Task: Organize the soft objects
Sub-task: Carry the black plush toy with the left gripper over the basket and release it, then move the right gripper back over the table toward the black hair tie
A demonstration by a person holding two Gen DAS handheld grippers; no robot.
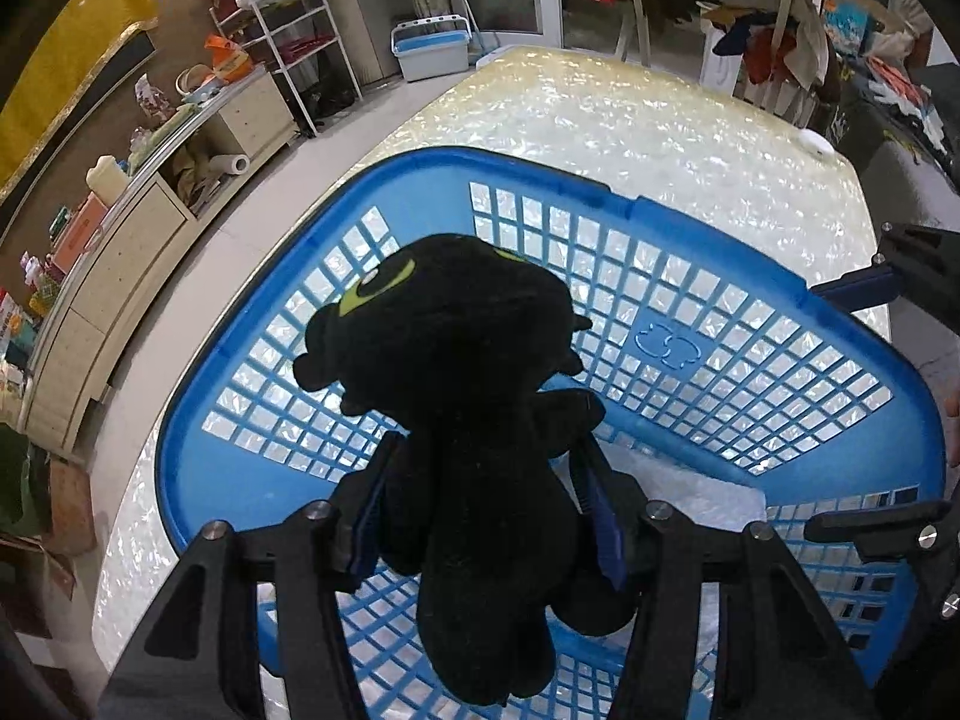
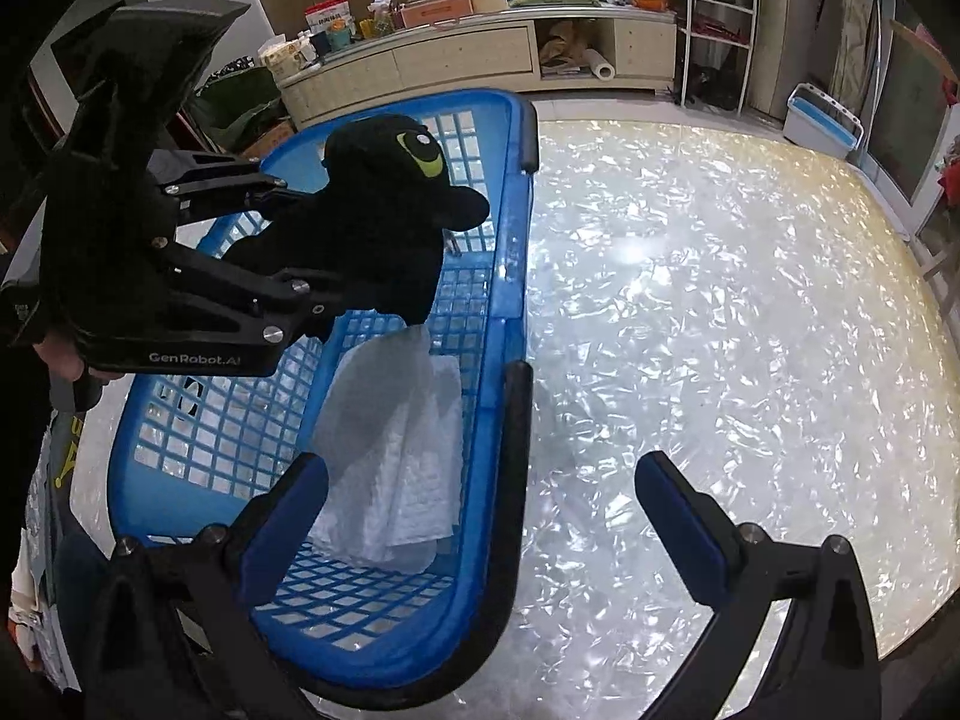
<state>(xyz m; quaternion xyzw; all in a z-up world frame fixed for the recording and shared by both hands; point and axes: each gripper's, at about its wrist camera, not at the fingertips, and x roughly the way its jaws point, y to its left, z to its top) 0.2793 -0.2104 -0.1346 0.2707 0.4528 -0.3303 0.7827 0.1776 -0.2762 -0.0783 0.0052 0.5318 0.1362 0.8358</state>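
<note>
Plush dragon (image 1: 474, 420) hangs in my left claw (image 1: 480, 516), squeezed around its middle by both pads, head pointing away from me and tail end trailing back under the claw. Its long axis runs along the line the claw points, tilted down into the blue basket (image 1: 678, 354). The toy is directly over the basket's open mouth, above the mesh floor, not yet resting on it. Seen from my right side, the white cloth (image 2: 396, 456) already lies on the basket floor just below and behind the dragon, so I judge the toy will land on or beside it.

My right claw (image 2: 480, 516) is open and empty, its two pads straddling the basket's near rim, one inside and one over the table (image 2: 720, 300). It sits close to the drop zone but not under the toy. Nothing blocks the way down; the basket walls are well clear of the dragon's sides.
</note>
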